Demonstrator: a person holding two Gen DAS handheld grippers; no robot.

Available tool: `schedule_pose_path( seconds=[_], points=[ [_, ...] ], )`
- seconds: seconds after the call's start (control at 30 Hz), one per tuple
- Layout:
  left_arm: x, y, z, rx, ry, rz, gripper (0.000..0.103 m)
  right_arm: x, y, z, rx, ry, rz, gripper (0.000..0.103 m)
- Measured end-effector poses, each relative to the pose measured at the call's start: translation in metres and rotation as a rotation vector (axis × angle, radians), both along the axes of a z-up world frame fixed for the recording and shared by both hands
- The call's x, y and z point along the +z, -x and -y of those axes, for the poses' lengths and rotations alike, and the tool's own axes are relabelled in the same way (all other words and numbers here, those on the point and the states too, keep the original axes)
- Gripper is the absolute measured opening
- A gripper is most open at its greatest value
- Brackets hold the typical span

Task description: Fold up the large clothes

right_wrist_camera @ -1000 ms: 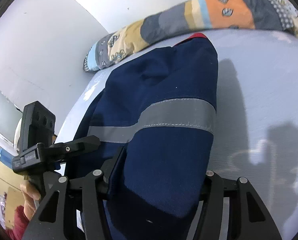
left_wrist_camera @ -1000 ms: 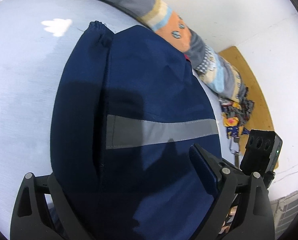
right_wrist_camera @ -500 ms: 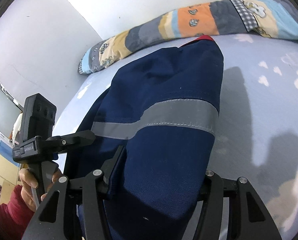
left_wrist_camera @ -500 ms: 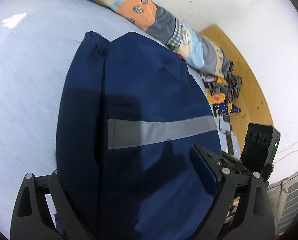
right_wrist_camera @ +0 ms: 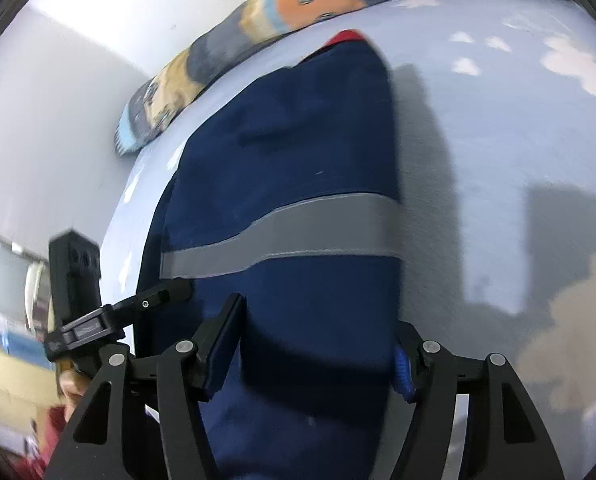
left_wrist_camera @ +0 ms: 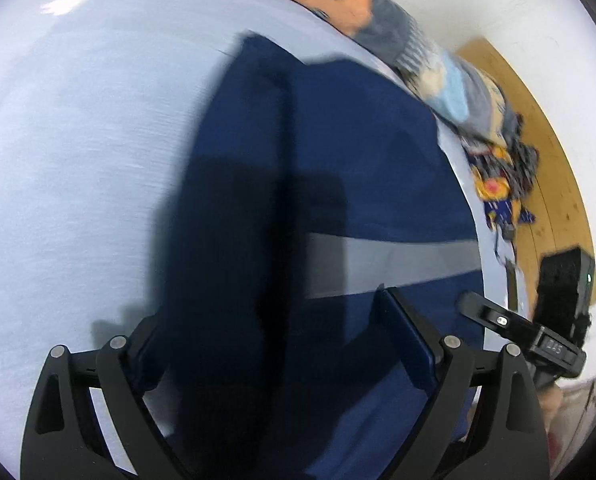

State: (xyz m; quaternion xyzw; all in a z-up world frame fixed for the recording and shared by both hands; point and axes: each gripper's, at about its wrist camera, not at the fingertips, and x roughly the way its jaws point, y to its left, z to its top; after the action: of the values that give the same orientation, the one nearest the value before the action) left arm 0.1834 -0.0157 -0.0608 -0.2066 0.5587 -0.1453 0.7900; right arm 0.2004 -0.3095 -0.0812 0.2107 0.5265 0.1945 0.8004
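While the navy garment [left_wrist_camera: 369, 184] lies folded on the pale blue bed [left_wrist_camera: 78, 140], its long axis runs from 6 toward 12 o'clock in both wrist views, the near end between each pair of fingers. The left gripper [left_wrist_camera: 282, 344] straddles that end, its fingers apart with cloth between them; whether they pinch it I cannot tell. The right gripper [right_wrist_camera: 317, 344] sits at the same end, the left one at its 9 o'clock. Its fingers have just been opening, cloth between them but the pads standing clear. Both views are now blurred, and the grey band [right_wrist_camera: 282, 240] sits nearer the fingertips than a second ago.
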Motion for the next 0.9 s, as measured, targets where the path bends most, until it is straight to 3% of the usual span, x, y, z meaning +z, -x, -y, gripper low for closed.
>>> schedule_pose_path(
  seconds=[0.1,0.2,0.3,0.37,0.53,0.7,0.83,0.9],
  points=[
    [0.014,0.016,-0.029,0.100,-0.033,0.033,0.094,0.014,0.016,0.015,-0.082,0.050,0.007,0.066],
    [0.039,0.044,-0.038,0.156,-0.120,0.121,0.094,0.043,0.043,0.014,-0.075,0.106,0.127,0.066],
    [0.065,0.081,-0.014,0.105,-0.220,0.228,0.094,0.058,0.076,-0.001,-0.032,0.133,0.219,0.060],
    [0.077,0.117,0.011,0.034,-0.288,0.303,0.094,0.061,0.094,-0.014,-0.025,0.142,0.247,0.036],
    [0.074,0.167,0.065,-0.113,-0.461,0.435,0.094,0.050,0.131,-0.044,0.008,0.282,0.282,0.033],
    [0.045,0.140,0.094,-0.171,-0.600,0.408,0.094,0.020,0.119,-0.055,0.024,0.340,0.180,0.034],
    [0.014,0.114,0.087,-0.134,-0.624,0.275,0.095,-0.003,0.103,-0.057,0.008,0.363,0.089,0.035],
    [0.012,0.111,0.082,-0.104,-0.593,0.258,0.095,-0.012,0.097,-0.059,0.013,0.372,0.068,0.036]
  ],
)
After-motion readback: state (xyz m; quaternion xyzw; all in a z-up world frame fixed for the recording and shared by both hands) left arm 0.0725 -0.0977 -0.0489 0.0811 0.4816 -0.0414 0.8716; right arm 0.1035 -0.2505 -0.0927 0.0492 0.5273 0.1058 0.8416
